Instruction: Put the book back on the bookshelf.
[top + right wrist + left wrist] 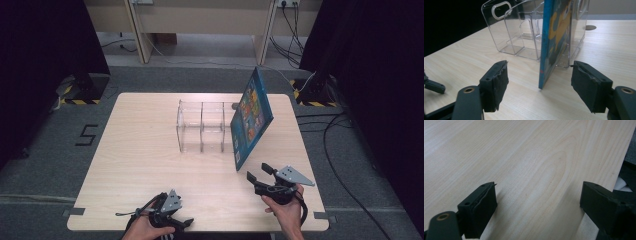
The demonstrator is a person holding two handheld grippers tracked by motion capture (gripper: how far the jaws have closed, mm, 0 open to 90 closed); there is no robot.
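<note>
Book (252, 117) against clear organizer (202, 126)

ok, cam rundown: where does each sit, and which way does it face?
High view: overhead, facing forward and down; both hands, left gripper, right gripper.
Left gripper view: on that gripper, facing pale wooden table; open jaws.
Right gripper view: facing blue picture book leaning on clear plastic divided organiser; open jaws.
Shared: book, organiser, table.
</note>
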